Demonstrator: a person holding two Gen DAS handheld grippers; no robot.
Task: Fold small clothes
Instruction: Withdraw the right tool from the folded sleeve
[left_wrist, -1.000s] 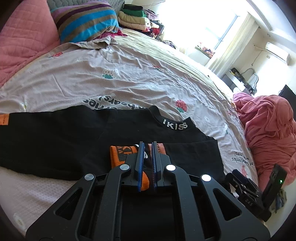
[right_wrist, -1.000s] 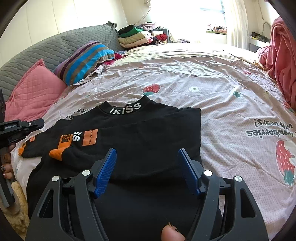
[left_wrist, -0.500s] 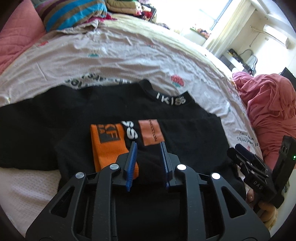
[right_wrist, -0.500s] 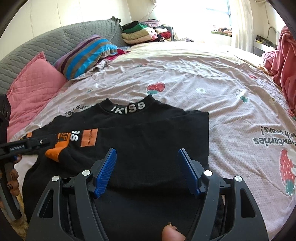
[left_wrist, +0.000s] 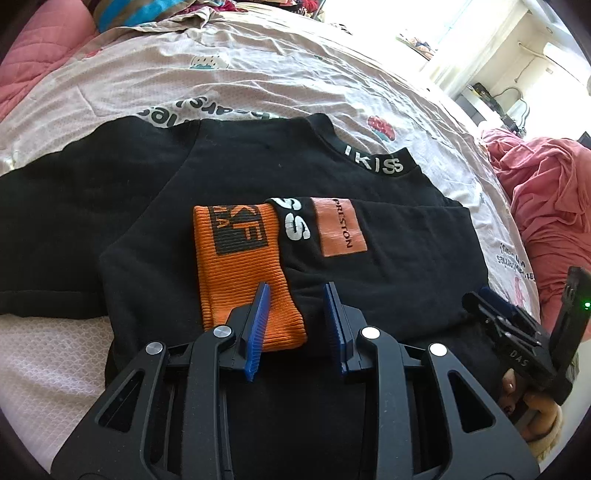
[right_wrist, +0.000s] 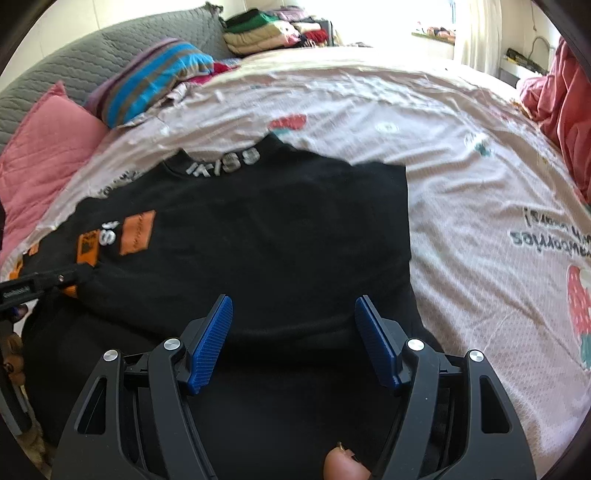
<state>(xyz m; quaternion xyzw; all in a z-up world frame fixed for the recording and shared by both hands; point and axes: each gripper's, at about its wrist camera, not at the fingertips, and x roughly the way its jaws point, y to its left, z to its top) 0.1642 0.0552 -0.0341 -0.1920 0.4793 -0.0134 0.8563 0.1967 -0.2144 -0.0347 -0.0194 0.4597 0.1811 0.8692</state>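
A black sweatshirt (left_wrist: 240, 177) with "IKISS" on its collar (left_wrist: 373, 164) lies flat on the bed. One sleeve is folded across its body, and that sleeve's orange ribbed cuff (left_wrist: 236, 266) rests on top. My left gripper (left_wrist: 297, 287) hovers just over the cuff's near end. Its jaws are opening and the pads do not press the cloth. My right gripper (right_wrist: 294, 300) stands open above the sweatshirt (right_wrist: 295, 229), near its lower right part, with nothing between its fingers. The right gripper (left_wrist: 517, 332) also shows at the right edge of the left wrist view.
The strawberry-print bedsheet (right_wrist: 480, 184) stretches away to the right. A striped pillow (right_wrist: 155, 77), a pink cushion (right_wrist: 40, 147) and a stack of folded clothes (right_wrist: 266, 29) sit at the head end. A pink blanket (left_wrist: 546, 192) is heaped at the right.
My left gripper was shut on the sleeve by the orange cuff; it has opened and let it go. Both grippers have come down closer to the sweatshirt.
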